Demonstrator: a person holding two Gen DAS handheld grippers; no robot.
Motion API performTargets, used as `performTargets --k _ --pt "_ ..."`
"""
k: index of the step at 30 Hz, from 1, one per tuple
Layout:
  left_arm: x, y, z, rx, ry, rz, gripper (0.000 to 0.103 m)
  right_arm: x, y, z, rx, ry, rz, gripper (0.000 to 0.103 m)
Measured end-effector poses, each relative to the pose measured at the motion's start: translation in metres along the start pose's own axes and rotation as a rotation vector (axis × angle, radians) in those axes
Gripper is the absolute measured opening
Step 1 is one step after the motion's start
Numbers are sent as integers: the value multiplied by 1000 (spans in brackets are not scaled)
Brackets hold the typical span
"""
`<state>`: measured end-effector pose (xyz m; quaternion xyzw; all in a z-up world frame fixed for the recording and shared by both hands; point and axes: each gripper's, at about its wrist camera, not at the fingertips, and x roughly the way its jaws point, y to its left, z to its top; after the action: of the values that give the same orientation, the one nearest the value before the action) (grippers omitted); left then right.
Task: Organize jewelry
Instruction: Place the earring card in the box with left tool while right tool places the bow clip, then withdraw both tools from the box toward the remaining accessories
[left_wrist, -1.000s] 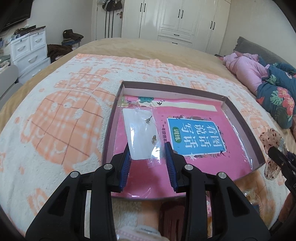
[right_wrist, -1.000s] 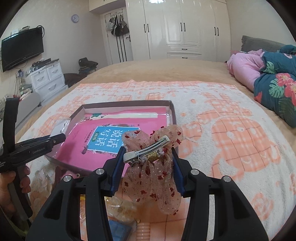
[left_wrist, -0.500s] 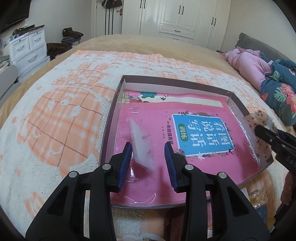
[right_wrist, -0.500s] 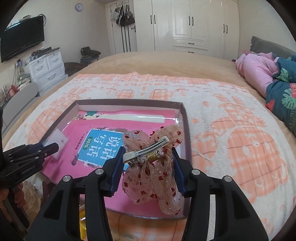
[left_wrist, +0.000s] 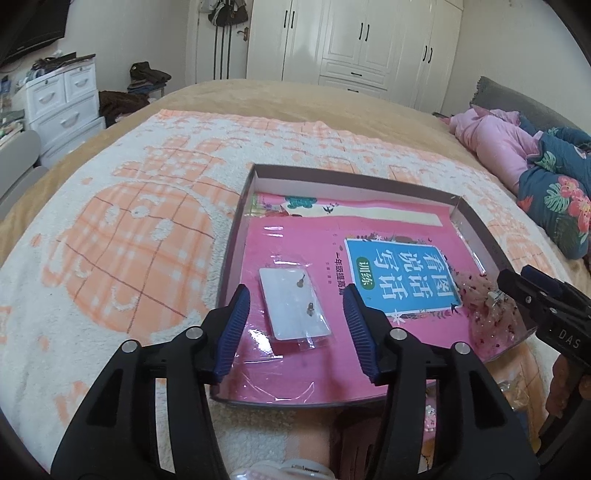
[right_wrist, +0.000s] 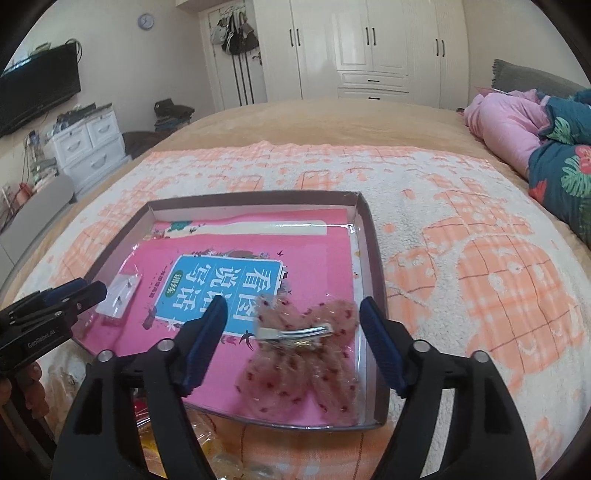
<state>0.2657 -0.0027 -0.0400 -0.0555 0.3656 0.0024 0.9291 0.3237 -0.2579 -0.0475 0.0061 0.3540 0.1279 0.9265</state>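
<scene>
Both tools hang with jaws spread and nothing between them: the left tool (left_wrist: 295, 325) over the earring card (left_wrist: 293, 304) in its clear sleeve, at about seven o'clock in the shallow box (left_wrist: 354, 186), the right tool (right_wrist: 291, 336) over the pink dotted hair bow (right_wrist: 306, 354) with its silver clip, at about five o'clock. Both pieces lie flat on the pink book (right_wrist: 258, 258) lining the box. To finish well, I'd lift each tool straight up so no pad snags sleeve or gauze.
</scene>
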Motion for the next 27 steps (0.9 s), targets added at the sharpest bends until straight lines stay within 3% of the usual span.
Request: performTargets --k 8,27 --pt "-20 -1 0 7 -62 1 57 -22 -4 -2 27 -62 -15 84" --pt "-85 11 -13 -31 -223 -22 86 -81 9 -12 12 -210 9 92"
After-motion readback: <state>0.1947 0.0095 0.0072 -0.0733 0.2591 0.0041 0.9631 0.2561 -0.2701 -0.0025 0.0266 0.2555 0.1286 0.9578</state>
